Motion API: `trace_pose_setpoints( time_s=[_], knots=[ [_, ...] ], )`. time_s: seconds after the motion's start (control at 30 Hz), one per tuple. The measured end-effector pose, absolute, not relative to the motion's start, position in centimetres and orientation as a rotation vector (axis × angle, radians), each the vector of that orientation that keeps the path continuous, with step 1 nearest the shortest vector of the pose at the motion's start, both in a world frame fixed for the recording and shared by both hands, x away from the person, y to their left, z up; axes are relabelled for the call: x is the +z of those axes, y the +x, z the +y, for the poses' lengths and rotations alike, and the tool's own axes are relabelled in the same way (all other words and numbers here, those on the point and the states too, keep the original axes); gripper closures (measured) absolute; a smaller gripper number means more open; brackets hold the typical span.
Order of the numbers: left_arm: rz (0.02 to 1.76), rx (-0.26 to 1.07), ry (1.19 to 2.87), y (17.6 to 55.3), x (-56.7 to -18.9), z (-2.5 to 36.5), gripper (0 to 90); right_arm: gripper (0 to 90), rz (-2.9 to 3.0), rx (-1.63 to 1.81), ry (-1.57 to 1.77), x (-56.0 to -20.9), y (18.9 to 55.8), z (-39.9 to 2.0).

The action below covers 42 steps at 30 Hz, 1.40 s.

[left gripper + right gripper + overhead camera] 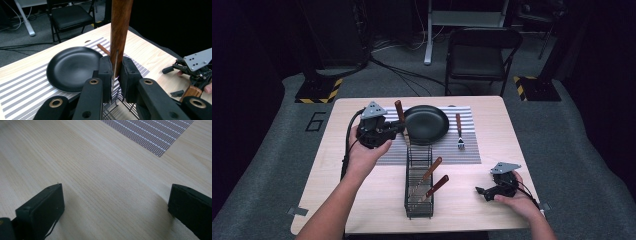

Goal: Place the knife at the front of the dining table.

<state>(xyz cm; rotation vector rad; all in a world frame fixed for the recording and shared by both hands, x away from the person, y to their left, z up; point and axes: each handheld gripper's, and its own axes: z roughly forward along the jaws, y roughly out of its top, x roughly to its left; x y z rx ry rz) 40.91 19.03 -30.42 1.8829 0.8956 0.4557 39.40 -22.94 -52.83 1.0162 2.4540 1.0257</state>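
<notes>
Black jaws of the left gripper are clamped on a wooden-handled knife, held upright above the wire rack beside the black plate; placing on the striped placemat seems next; its thin blade is revealed in the left gripper view; the right gripper rests wide open, empty, on the table.

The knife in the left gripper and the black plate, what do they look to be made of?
The knife: its handle looks like reddish-brown wood with a smooth, slightly glossy finish; a thin strip of bright metal runs down between the pads. The black plate: matte, with a soft sheen at the rim; possibly ceramic or coated metal, the look leaves that open.
</notes>
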Motion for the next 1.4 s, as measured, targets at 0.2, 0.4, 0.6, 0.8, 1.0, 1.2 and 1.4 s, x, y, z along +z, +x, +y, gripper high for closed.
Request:
trace_pose_setpoints(
  time_s=[0.2, 0.4, 0.6, 0.8, 1.0, 1.2, 1.4],
  knots=[
    [0.923, 0.456, 1.876, 41.2, -30.4, 19.9, 80.5, 0.0, 2.454, 1.026, 1.016, -52.8, 39.4, -22.9],
    [0.962, 0.467, 1.868, 41.8, -30.9, 20.9, 80.5, 0.0, 2.454, 1.026, 1.017, -52.8, 39.4, -22.9],
    [1.011, 0.478, 1.871, 42.4, -31.8, 21.8, 80.5, 0.0, 2.454, 1.026, 1.017, -52.8, 39.4, -22.9],
    [1.056, 0.494, 1.879, 43.1, -33.2, 22.6, 80.5, 0.0, 2.454, 1.026, 1.016, -52.8, 39.4, -22.9],
    [1.105, 0.501, 1.882, 43.8, -34.7, 23.5, 80.5, 0.0, 2.454, 1.026, 1.017, -52.8, 39.4, -22.9],
    [1.168, 0.509, 1.863, 44.2, -36.1, 24.4, 80.5, 0.0, 2.454, 1.026, 1.017, -52.8, 39.4, -22.9],
    [1.222, 0.505, 1.862, 44.7, -37.5, 25.3, 80.5, 0.0, 2.453, 1.026, 1.016, -52.8, 39.4, -22.9]
  ],
)
